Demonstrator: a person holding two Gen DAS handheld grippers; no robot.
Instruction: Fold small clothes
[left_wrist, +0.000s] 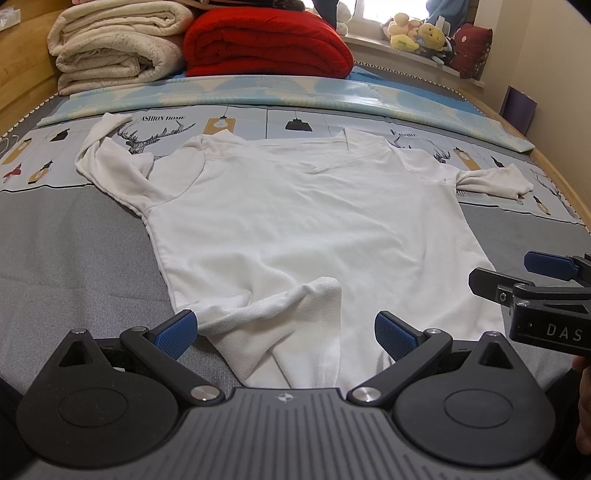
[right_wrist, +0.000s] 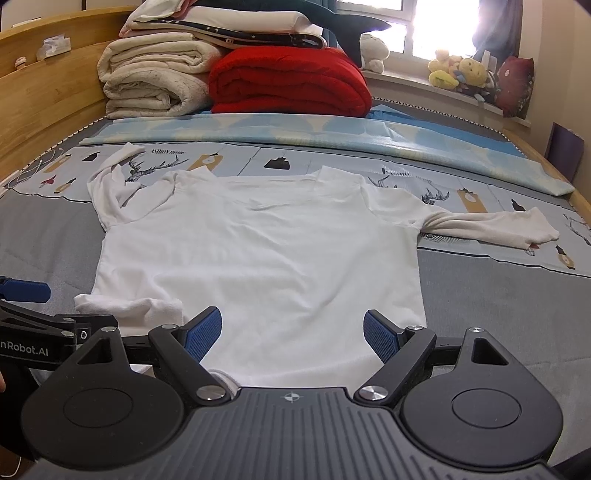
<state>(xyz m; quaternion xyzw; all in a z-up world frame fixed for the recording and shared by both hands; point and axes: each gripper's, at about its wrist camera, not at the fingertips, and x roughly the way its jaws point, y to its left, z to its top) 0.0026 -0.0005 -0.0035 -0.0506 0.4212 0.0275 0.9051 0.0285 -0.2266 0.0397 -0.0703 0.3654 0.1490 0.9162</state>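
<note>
A small white long-sleeved shirt (left_wrist: 295, 206) lies spread flat on the bed, collar away from me; it also shows in the right wrist view (right_wrist: 266, 251). Its left sleeve (left_wrist: 110, 162) is bent up and its right sleeve (right_wrist: 491, 225) stretches out sideways. The near left hem corner (left_wrist: 280, 310) is turned over and rumpled. My left gripper (left_wrist: 284, 328) is open, its blue pads on either side of that rumpled hem. My right gripper (right_wrist: 291, 332) is open over the near right hem. Each gripper shows at the edge of the other's view.
The bed has a grey cover (left_wrist: 74, 258) and a patterned sheet (left_wrist: 258, 122). Folded cream blankets (left_wrist: 118, 40) and a red blanket (left_wrist: 266, 40) are stacked at the far end. Stuffed toys (right_wrist: 465, 70) sit on the windowsill. A wooden bed frame (right_wrist: 44, 85) runs along the left.
</note>
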